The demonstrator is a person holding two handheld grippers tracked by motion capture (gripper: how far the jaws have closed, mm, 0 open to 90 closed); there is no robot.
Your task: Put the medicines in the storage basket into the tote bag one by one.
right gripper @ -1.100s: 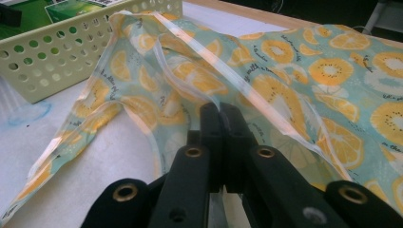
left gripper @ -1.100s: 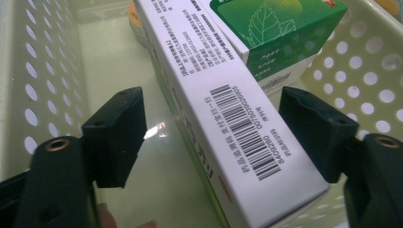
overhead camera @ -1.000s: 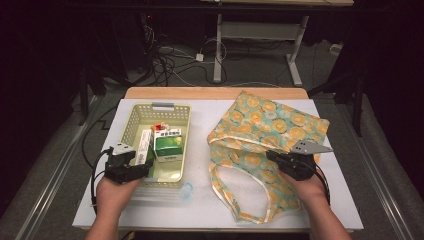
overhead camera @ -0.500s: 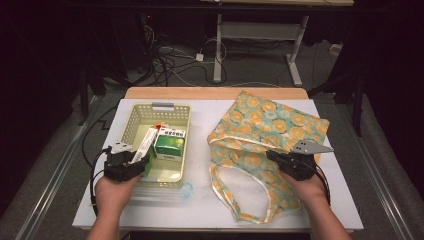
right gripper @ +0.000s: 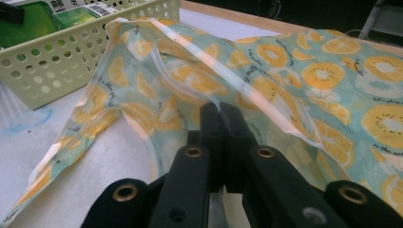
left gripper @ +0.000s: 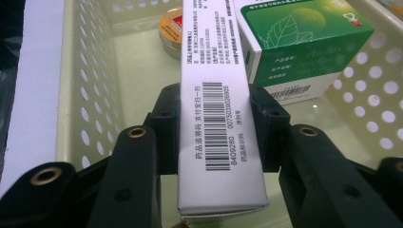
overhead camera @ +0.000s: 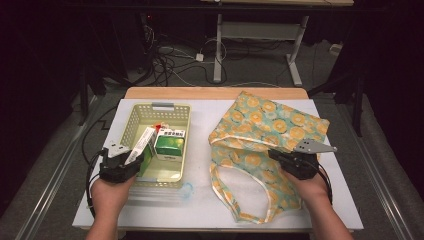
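Note:
A long white box with a barcode is clamped between the jaws of my left gripper, which is shut on it. The box slants over the near end of the pale green basket, where the left gripper sits at the near left corner. A green and white carton and a small round tin lie inside the basket. My right gripper is shut on the rim of the citrus-print bag. That bag lies flat on the right, and the right gripper is at its near edge.
The bag's handle loop trails toward the table's front edge. A clear flat plastic piece lies in front of the basket. The white table top ends at a wooden strip at the back, with cables on the floor beyond.

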